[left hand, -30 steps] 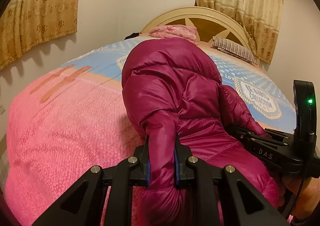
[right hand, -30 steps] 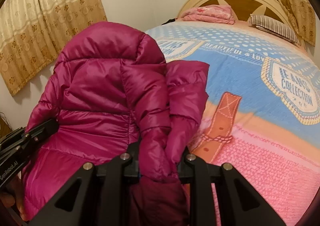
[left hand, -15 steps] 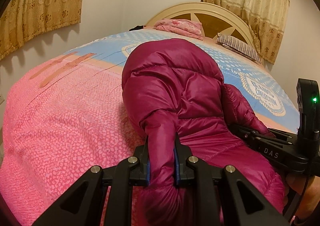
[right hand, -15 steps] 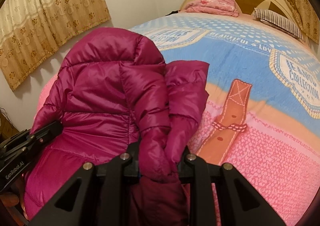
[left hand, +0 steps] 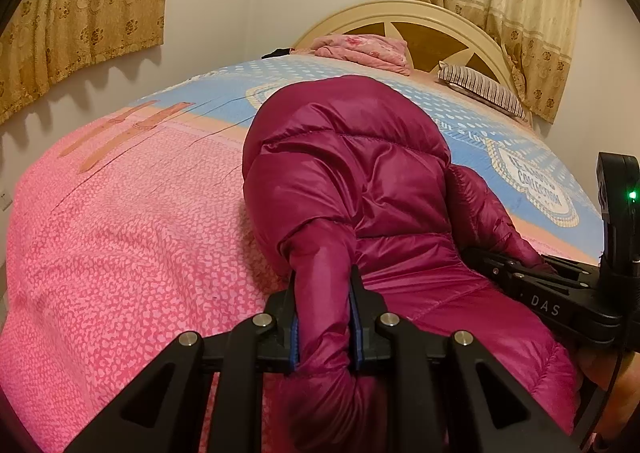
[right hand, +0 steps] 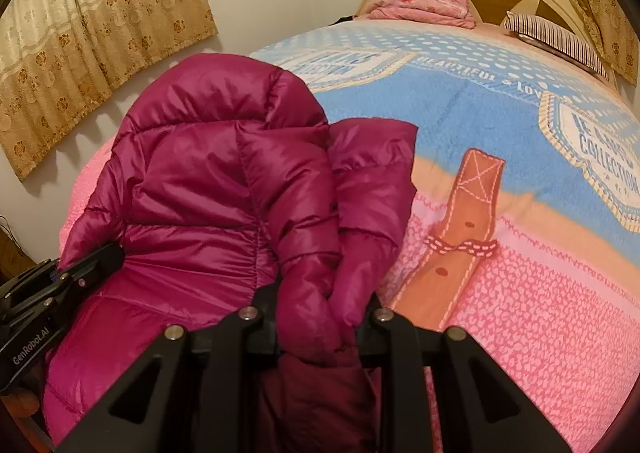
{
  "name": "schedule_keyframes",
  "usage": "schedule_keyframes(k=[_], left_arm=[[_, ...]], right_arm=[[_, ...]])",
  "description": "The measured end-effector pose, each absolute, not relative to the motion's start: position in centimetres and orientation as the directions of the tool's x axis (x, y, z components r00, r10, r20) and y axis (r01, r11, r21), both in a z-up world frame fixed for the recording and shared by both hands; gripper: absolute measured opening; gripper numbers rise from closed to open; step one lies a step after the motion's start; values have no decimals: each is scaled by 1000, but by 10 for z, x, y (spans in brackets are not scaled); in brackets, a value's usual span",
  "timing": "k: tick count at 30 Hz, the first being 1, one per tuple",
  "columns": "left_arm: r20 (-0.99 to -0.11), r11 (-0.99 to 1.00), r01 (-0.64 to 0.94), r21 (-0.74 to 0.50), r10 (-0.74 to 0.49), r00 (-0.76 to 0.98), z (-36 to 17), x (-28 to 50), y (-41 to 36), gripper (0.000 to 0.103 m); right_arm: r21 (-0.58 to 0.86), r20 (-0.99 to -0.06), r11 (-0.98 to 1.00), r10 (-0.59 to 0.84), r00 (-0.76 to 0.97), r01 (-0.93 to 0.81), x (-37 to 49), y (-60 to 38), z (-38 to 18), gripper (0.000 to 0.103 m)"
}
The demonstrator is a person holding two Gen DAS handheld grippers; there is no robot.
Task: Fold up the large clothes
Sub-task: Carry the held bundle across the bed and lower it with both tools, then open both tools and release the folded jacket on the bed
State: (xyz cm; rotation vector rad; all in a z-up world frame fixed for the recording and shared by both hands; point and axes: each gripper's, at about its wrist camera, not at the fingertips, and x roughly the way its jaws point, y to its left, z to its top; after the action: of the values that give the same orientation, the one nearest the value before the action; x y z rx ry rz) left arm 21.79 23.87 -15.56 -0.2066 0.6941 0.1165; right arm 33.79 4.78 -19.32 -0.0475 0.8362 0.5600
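A magenta puffer jacket (left hand: 352, 181) lies on the pink and blue bed cover (left hand: 120, 237), its far end towards the headboard. My left gripper (left hand: 323, 317) is shut on a bunched fold of the jacket at its near left edge. My right gripper (right hand: 324, 305) is shut on a thick bunch of the jacket (right hand: 224, 181) at its near right edge, with a sleeve folded over beside it. Each gripper shows in the other's view: the right one (left hand: 560, 293) at the jacket's right side, the left one (right hand: 52, 293) at its left side.
A cream headboard (left hand: 424, 17) stands at the far end of the bed. A folded pink blanket (left hand: 360, 49) and a striped pillow (left hand: 480, 89) lie there. Curtains (left hand: 80, 13) hang on the left and right walls. The left wall runs close to the bed.
Both grippers, still shut on the jacket, have moved down and forward. The jacket sits lower and flatter on the bed and more of the far cover shows.
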Motion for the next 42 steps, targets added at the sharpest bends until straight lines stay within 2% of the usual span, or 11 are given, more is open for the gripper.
schedule_keyframes(k=[4, 9, 12, 18, 21, 23, 25, 31, 35, 37, 42], left_arm=[[-646, 973, -177, -145, 43, 762, -157, 218, 237, 20], [-651, 973, -192, -131, 62, 757, -153, 216, 234, 32], [-656, 967, -227, -112, 100, 748, -141, 205, 235, 35], [-535, 977, -203, -61, 140, 833, -75, 138, 223, 41], [-477, 980, -193, -52, 146, 867, -48, 104, 218, 52], [-449, 978, -204, -48, 161, 879, -36, 88, 216, 61], [-422, 976, -211, -58, 168, 891, -25, 72, 217, 62], [-370, 976, -191, -106, 140, 919, -8, 50, 218, 64], [-371, 977, -187, -100, 138, 918, -11, 51, 217, 64], [-377, 978, -189, -90, 142, 915, -13, 52, 217, 64], [-386, 976, -194, -99, 142, 912, -17, 52, 222, 64]], right_arm=[[168, -715, 858, 445, 539, -486, 337, 50, -194, 25], [160, -713, 862, 438, 548, -481, 335, 52, -194, 26], [180, -704, 861, 450, 549, -475, 331, 47, -188, 34], [175, -635, 853, 479, 606, -491, 287, 21, -139, 43], [160, -588, 859, 478, 652, -486, 256, 4, -112, 44], [157, -562, 859, 484, 671, -488, 235, -8, -99, 50], [148, -526, 870, 473, 707, -471, 209, -23, -84, 57], [112, -469, 878, 459, 755, -465, 164, -36, -57, 58], [91, -445, 873, 466, 765, -479, 153, -32, -47, 59], [91, -432, 868, 476, 766, -488, 148, -30, -43, 64], [93, -432, 867, 478, 765, -490, 147, -29, -44, 64]])
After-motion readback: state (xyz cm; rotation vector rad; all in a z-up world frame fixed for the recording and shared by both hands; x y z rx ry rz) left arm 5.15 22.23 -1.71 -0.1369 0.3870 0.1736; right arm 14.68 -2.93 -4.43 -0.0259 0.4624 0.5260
